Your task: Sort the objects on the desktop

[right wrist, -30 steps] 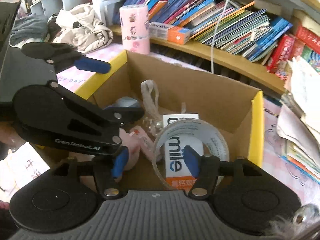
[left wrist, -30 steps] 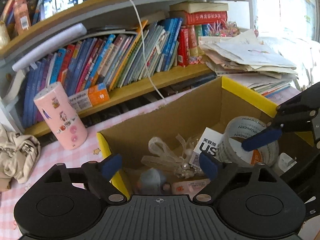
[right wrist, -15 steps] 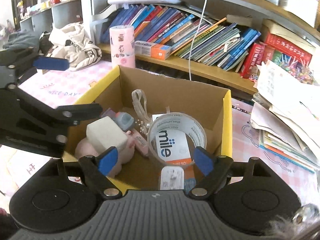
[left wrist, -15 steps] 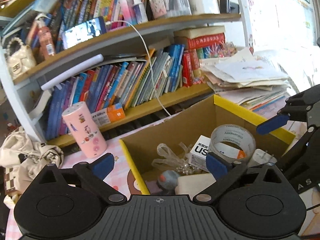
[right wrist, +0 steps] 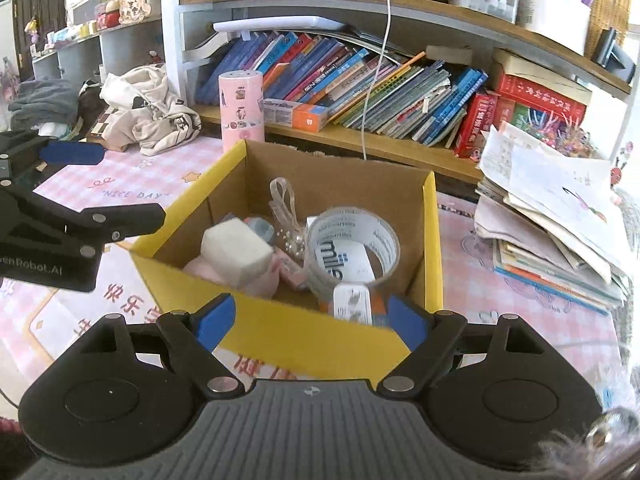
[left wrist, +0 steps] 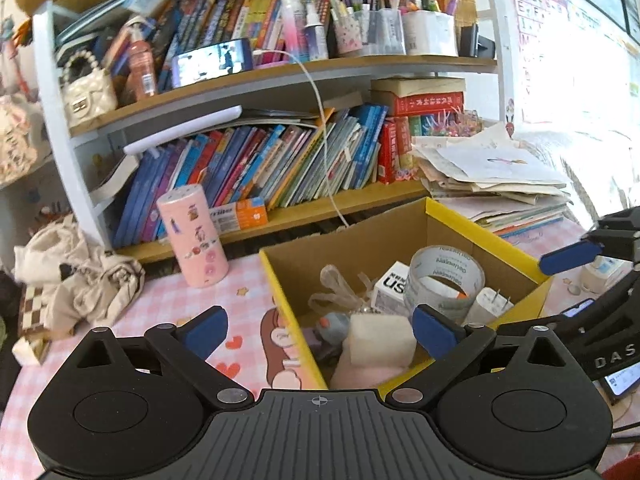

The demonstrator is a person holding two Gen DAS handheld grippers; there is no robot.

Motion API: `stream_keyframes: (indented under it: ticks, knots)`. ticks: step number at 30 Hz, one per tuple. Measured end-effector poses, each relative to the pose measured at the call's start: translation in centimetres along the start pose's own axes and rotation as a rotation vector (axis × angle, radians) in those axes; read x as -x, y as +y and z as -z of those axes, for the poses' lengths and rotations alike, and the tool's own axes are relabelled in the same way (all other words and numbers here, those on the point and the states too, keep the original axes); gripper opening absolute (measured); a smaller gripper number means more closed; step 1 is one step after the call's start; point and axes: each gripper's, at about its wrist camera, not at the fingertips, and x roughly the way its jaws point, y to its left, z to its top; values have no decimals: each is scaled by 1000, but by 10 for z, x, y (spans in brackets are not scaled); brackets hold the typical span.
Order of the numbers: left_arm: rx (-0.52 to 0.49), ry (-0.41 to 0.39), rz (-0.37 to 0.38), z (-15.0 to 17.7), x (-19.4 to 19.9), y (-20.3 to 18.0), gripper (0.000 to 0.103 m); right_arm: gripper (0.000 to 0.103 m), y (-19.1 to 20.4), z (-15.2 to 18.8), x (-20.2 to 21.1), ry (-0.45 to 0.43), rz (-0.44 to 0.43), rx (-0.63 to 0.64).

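Now holds nothing: left gripper [left wrist: 320, 328] spread wide, right gripper [right wrist: 310, 318] likewise, both just opened. Sits at twelve o'clock of both: cardboard box [right wrist: 434, 236], with tape roll [right wrist: 352, 248], white block [right wrist: 236, 252] and charger [right wrist: 351, 302] inside.

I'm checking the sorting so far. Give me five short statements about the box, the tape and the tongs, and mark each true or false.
1. The roll of tape lies inside the cardboard box. True.
2. The right tongs grip the tape. False: they are open and empty, outside the box.
3. The pink tube stands upright outside the box. True.
4. The left tongs are shut. False: they are wide open.
5. The box is empty. False: it holds the tape, a white block and other small items.
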Motion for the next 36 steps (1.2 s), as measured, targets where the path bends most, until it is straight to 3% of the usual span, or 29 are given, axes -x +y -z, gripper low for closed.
stream_keyframes:
  ticks: [7, 12, 18, 36]
  knots:
    - [81, 52, -34, 28, 8, 0, 100, 83, 6, 33, 0, 46, 40, -75]
    - [72, 110, -58, 47, 8, -2, 100, 83, 7, 54, -10, 106, 85, -152]
    - [46, 112, -24, 57, 17, 1, 100, 85, 19, 63, -5, 127, 102, -202]
    - [73, 127, 42, 84, 52, 40, 100, 89, 94, 76, 16, 175, 147, -177]
